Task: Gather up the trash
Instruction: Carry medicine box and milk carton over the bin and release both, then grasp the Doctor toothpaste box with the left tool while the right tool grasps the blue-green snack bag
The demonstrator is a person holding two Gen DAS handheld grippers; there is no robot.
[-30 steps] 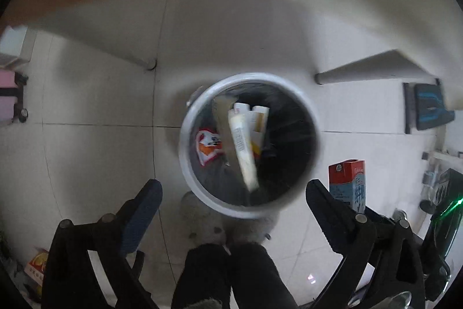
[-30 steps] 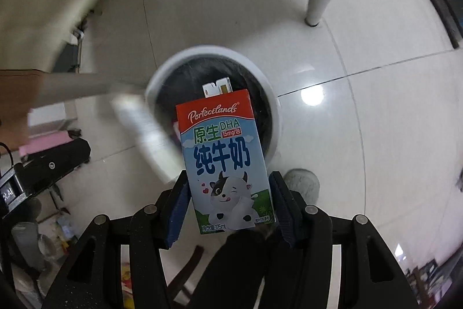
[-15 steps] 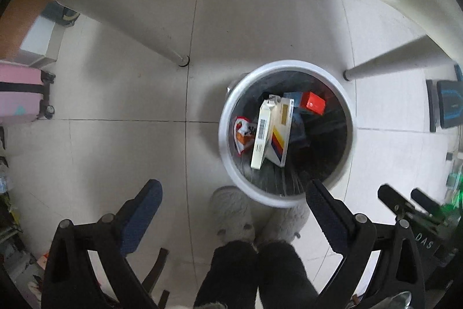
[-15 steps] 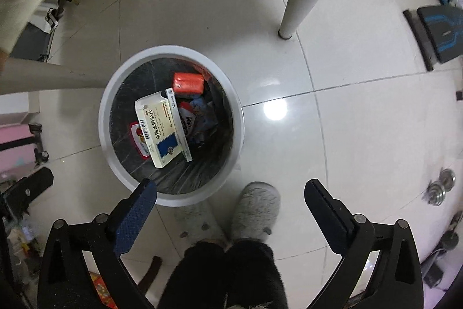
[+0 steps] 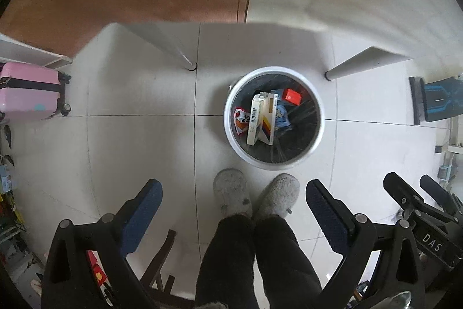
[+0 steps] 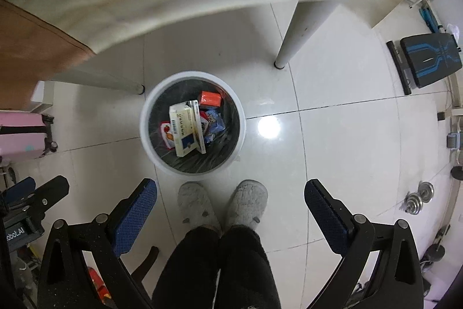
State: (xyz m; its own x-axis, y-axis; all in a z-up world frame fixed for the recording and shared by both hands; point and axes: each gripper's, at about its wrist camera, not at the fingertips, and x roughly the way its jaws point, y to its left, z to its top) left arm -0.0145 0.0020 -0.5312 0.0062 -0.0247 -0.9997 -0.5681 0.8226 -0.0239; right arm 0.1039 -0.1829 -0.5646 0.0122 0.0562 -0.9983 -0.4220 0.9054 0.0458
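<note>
"DAS" is readable on the right gripper. In the bin, the long white box points toward the feet. Both grippers' jaws are spread, empty; left gripper.

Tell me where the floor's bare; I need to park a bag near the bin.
Bare tile lies right of the bin, toward the bench, and left, toward the pink suitcase. Crowded: slippers in front, table legs behind.

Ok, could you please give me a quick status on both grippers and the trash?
Left gripper open, empty. Right gripper open, empty. Cartons and boxes lie in the bin. Nothing in the way.
</note>
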